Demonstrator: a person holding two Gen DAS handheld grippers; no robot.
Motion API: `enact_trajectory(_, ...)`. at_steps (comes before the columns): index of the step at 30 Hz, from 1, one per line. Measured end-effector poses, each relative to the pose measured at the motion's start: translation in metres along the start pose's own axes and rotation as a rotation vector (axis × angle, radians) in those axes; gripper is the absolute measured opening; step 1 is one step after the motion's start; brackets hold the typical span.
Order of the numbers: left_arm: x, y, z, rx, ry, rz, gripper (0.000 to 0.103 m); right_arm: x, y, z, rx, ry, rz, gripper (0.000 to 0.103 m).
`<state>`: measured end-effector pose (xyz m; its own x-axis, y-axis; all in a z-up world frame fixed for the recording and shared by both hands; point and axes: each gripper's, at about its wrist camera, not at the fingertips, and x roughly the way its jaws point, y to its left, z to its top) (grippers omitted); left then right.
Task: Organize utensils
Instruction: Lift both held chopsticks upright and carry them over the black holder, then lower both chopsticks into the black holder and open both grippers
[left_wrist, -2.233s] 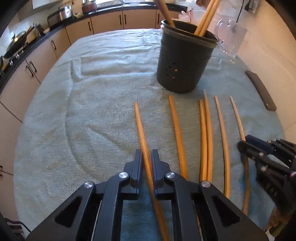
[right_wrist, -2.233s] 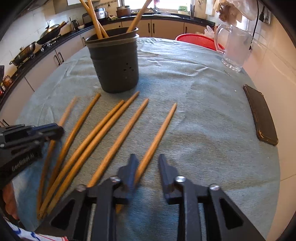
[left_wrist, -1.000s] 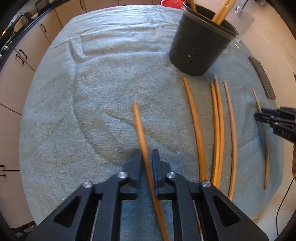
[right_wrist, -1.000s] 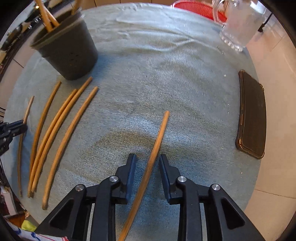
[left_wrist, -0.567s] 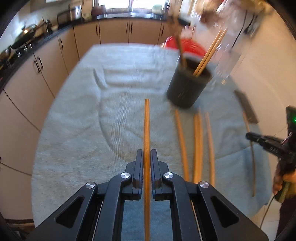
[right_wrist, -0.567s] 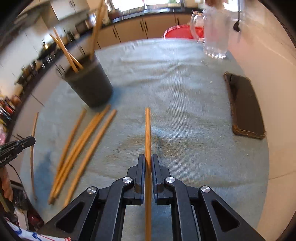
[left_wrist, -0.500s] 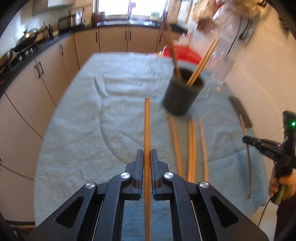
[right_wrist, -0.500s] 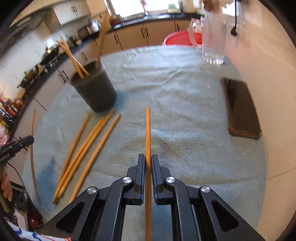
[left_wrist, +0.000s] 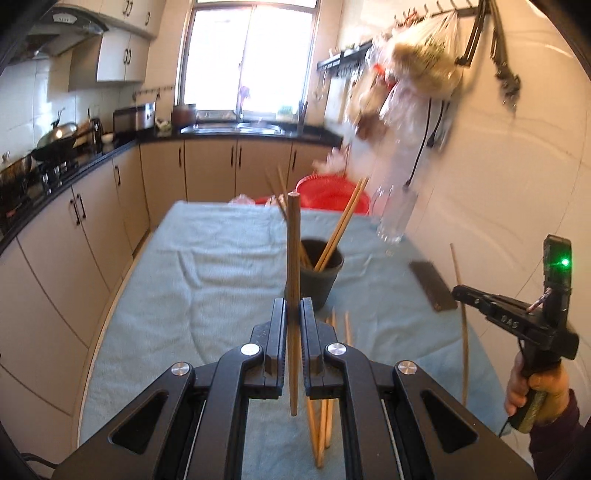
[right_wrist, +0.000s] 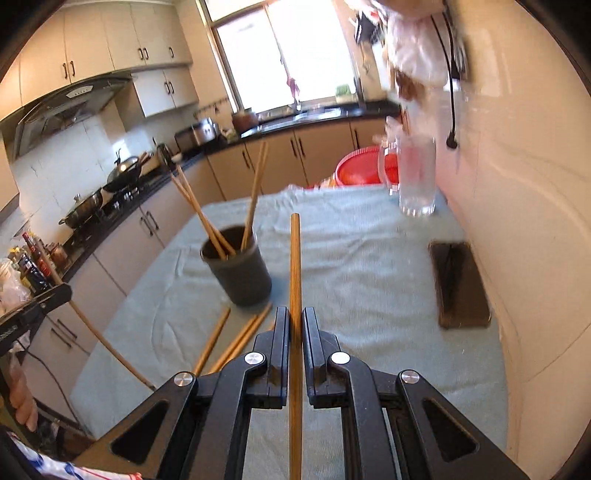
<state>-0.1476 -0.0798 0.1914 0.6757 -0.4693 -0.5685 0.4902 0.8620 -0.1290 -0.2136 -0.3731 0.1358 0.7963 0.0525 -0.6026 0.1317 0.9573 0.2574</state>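
Only on the right wrist view, whole dark holder; both grippers' fingers pinching chopsticks

- Chopstick clamped between left fingers: brown wood, pointing straight forward along them, raised off the counter, tip lined up over the pot's rim.
- Second chopstick pinched the same way in right fingers; straight, lifted clear, aimed just right of the pot.
- Pot: dark, round, upright on the cloth-covered counter, small holes in its wall; three chopsticks leaning inside, tops splayed outward.
- Loose chopsticks flat on the cloth just before the pot, roughly parallel, near ends hidden behind the fingers.
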Motion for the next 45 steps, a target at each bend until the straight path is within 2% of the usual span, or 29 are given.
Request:
enact_trajectory(6,-0.018,0.002,0.024,-0.033,-0.103,-0.025,0.006,-0.004,0.02,0.024,-0.012,-0.11,0.005,0.007)
enact_trajectory(12,-0.016,0.007,0.069,-0.097,-0.175,-0.065,0.006,0.01,0.045,0.066,0.005,-0.213,0.069,0.007)
enact_trajectory(17,0.009,0.004,0.1,-0.119,-0.202,-0.061,0.006,0.034,0.061,0.104,0.037,-0.304,0.095,0.007)
enact_trajectory(25,0.081,0.002,0.124,-0.133,-0.147,-0.051,0.006,0.079,0.072,0.145,0.064,-0.428,0.083,0.007)
enact_trajectory(31,0.122,0.01,0.122,-0.146,-0.106,-0.03,0.006,0.114,0.065,0.144,0.103,-0.439,0.069,0.007)
enact_trajectory(34,0.137,0.011,0.12,-0.141,-0.086,-0.022,0.006,0.125,0.067,0.14,0.081,-0.441,0.036,0.007)
enact_trajectory(40,0.151,0.011,0.111,-0.128,-0.059,-0.003,0.006,0.138,0.069,0.128,0.054,-0.413,0.018,0.007)
enact_trajectory(45,0.148,0.013,0.108,-0.136,-0.052,-0.005,0.006,0.14,0.069,0.122,0.042,-0.383,0.019,0.008)
